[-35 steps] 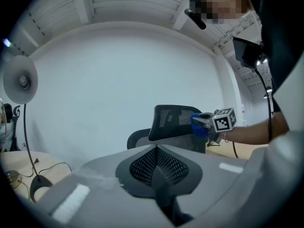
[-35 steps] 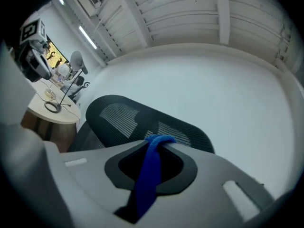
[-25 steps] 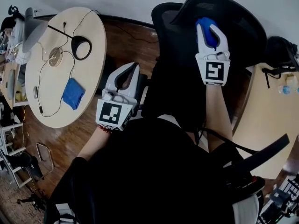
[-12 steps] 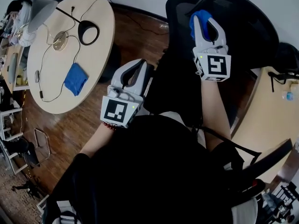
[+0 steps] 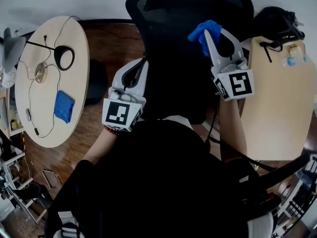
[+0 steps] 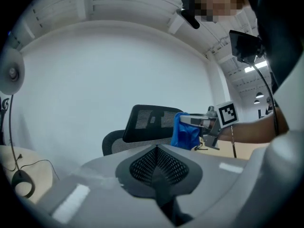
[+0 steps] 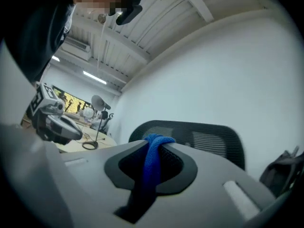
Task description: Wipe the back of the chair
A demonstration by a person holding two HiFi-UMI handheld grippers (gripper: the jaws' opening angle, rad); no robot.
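The black mesh chair fills the top middle of the head view, its back toward me. My right gripper is shut on a blue cloth held at the upper right of the chair back. In the right gripper view the blue cloth hangs pinched between the jaws, with the chair back beyond. My left gripper is shut on nothing, at the chair's left side. The left gripper view shows the chair back, the cloth and the right gripper ahead.
A round wooden table stands at the left with a second blue cloth, a lamp base and cables. A light table at the right carries a black bag. Wooden floor lies between.
The head view has swung so the chair now sits in the middle. My right gripper with the cloth has shifted toward the chair back's right side. The left gripper stays beside the chair.
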